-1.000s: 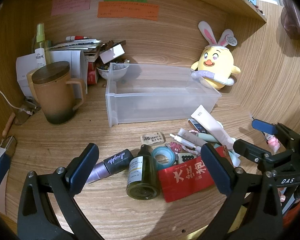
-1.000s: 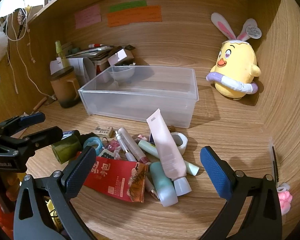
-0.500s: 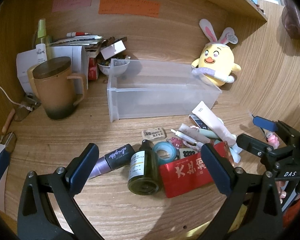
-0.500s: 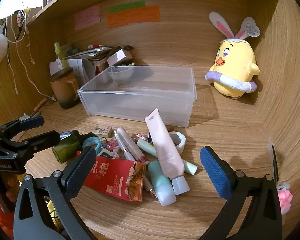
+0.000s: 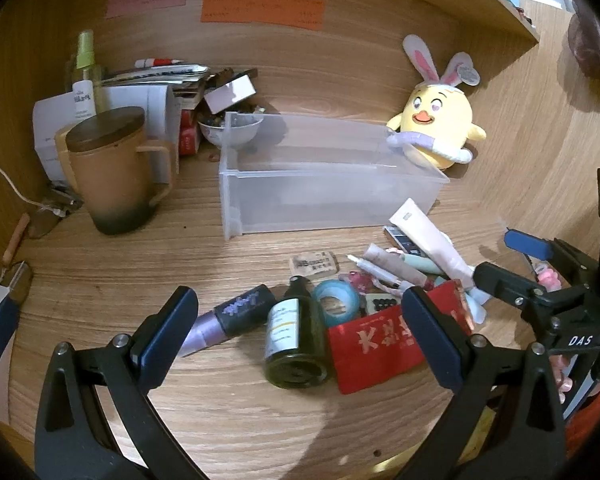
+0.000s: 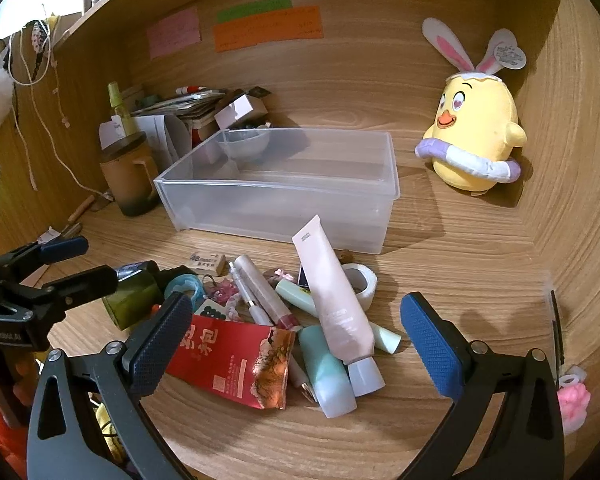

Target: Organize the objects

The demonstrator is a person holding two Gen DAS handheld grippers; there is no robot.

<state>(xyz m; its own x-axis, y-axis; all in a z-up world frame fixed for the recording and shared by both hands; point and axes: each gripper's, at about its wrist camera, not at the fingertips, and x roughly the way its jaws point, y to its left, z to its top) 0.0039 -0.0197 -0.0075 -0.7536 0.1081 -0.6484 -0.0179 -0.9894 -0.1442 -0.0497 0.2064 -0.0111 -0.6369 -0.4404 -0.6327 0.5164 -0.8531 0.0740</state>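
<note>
A: Your left claw (image 5: 300,332) is hanging released over the tabletop (image 5: 240,412), grasping nothing. The dark green bottle (image 5: 294,340) is lying directly between its fingers, with the purple tube (image 5: 228,318) just beside it toward the left finger.

B: And the red packet (image 5: 380,344)?

A: It is lying under your left claw's right finger, touching the green bottle. The blue tape roll (image 5: 335,305) is sitting just behind them.

B: What about my right claw (image 6: 296,340)?

A: It is also spread wide, clasping nothing. The pink tube (image 6: 334,304) is lying between its fingers, resting across the mint tubes (image 6: 326,372), cap toward you. The red packet is reaching under its left finger.

B: Where is the bin?

A: The clear plastic bin (image 6: 280,204) is sitting beyond the pile, well apart from both claws, with nothing from the pile inside.
</note>
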